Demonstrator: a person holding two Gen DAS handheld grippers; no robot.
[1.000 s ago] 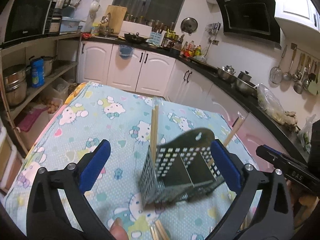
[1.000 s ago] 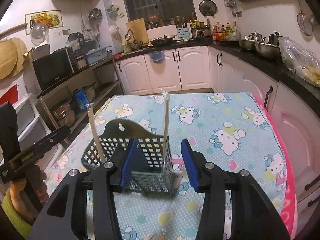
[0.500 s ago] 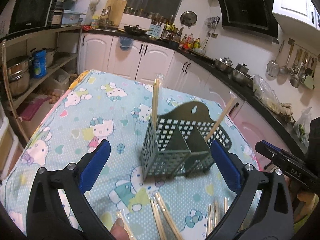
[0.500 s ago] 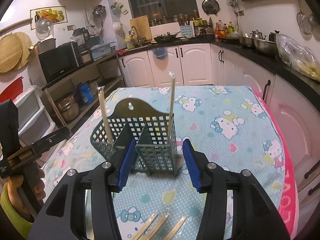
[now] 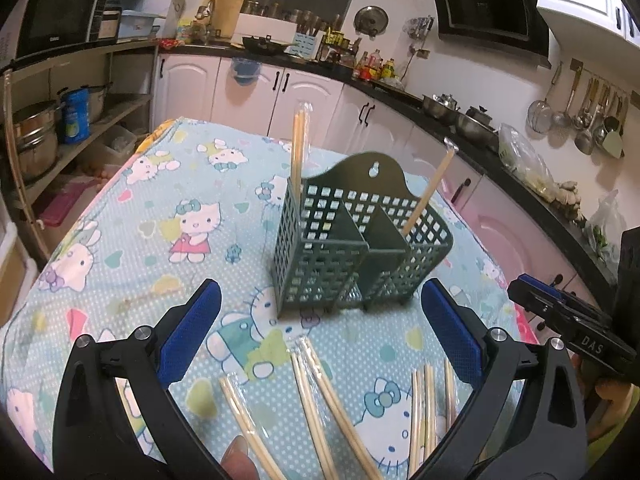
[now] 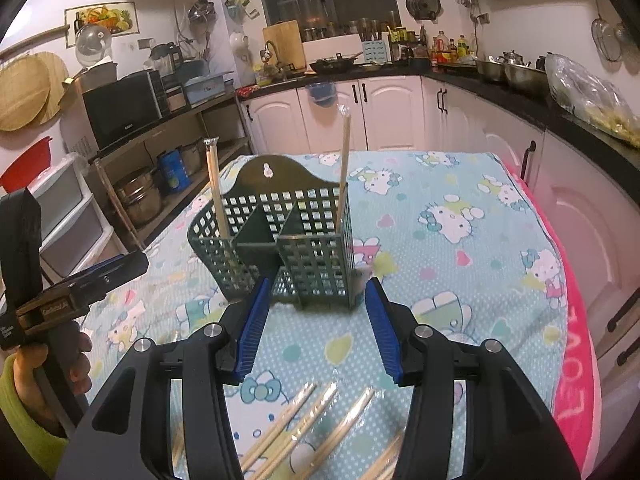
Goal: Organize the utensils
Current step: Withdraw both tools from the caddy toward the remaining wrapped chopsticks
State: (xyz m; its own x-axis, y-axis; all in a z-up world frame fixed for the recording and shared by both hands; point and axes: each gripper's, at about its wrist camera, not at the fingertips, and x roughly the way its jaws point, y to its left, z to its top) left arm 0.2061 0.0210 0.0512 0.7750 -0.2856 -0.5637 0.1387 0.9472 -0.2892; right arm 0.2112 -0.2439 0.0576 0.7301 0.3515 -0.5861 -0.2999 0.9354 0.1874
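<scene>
A dark green perforated utensil caddy (image 5: 360,248) (image 6: 288,248) stands upright on the cartoon-cat tablecloth (image 5: 120,264). Two wrapped chopstick pairs stand in it, one upright (image 5: 298,152) (image 6: 343,168), one leaning (image 5: 430,192) (image 6: 214,188). Several more wrapped chopsticks (image 5: 324,408) (image 6: 296,428) lie flat on the cloth just under both grippers. My left gripper (image 5: 320,332) is wide open, short of the caddy, with nothing between its blue pads. My right gripper (image 6: 316,328) is open too, its tips just in front of the caddy and not touching it.
White cabinets and a black counter with pots (image 5: 452,108) run along the back and right. Open shelves with a microwave (image 6: 124,108) and pots stand left of the table. The table's pink right edge (image 6: 576,320) is near. A hand (image 6: 48,368) holds the left gripper.
Both grippers drew back from the caddy, which was between the right gripper's pads and looked tilted; it now stands ahead of the tips. The flat chopsticks came into view.
</scene>
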